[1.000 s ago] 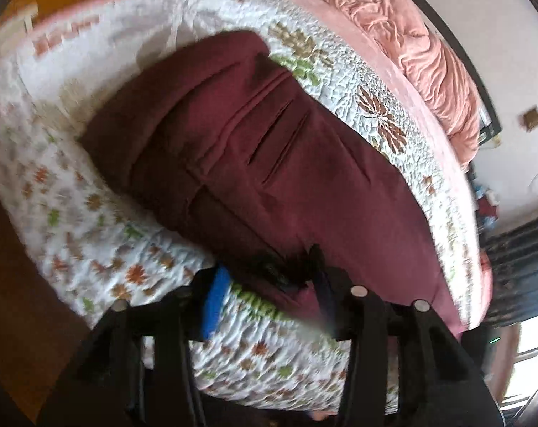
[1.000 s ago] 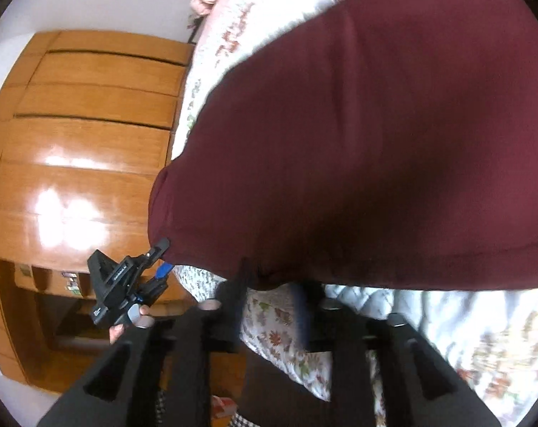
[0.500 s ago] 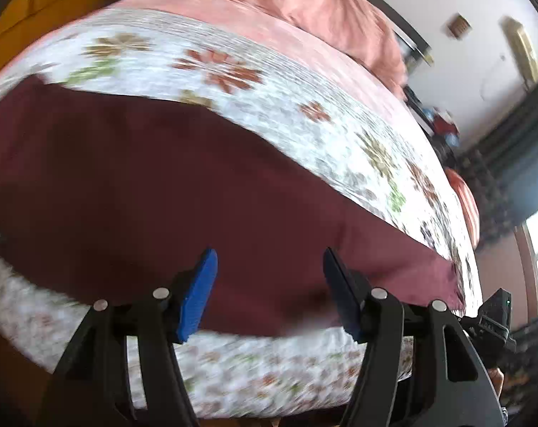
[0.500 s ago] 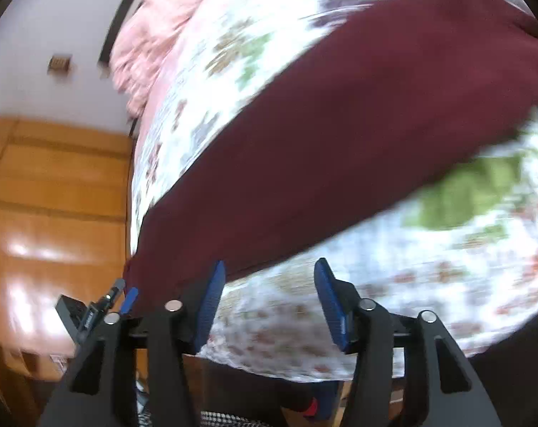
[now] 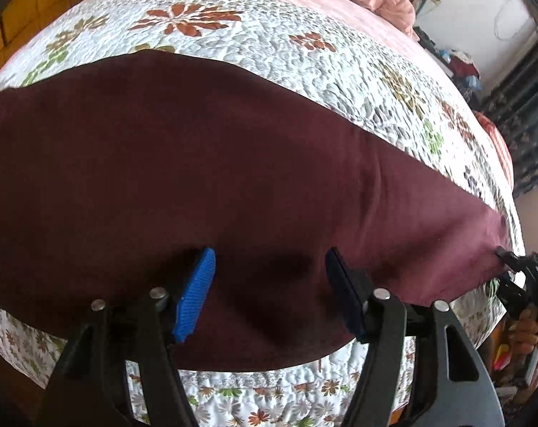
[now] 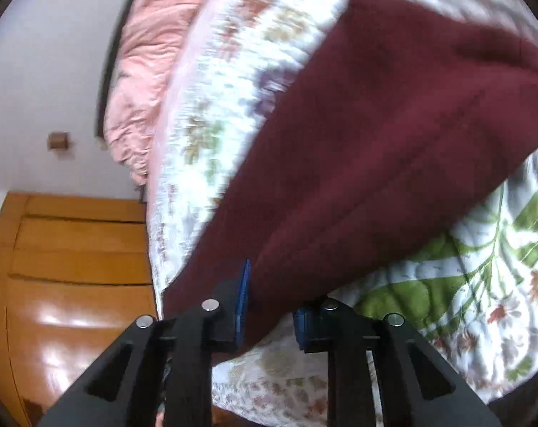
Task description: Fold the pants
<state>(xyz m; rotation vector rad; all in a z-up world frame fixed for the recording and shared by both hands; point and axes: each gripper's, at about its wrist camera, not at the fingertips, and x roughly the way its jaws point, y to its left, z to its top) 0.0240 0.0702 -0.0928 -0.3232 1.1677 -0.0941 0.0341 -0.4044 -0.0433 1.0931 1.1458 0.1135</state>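
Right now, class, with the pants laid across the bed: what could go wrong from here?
1. The right gripper, its jaws just closing, has only the pants end corner between them; it could slip out when lifted.
2. The left gripper, just opened, holds nothing; a one-sided lift would skew the fold.
3. The pants lie near the quilt edge and could slide off.

Maroon pants (image 5: pixel 233 163) spread across floral quilt (image 5: pixel 304 53), left tool (image 5: pixel 269 281) spread apart above fabric
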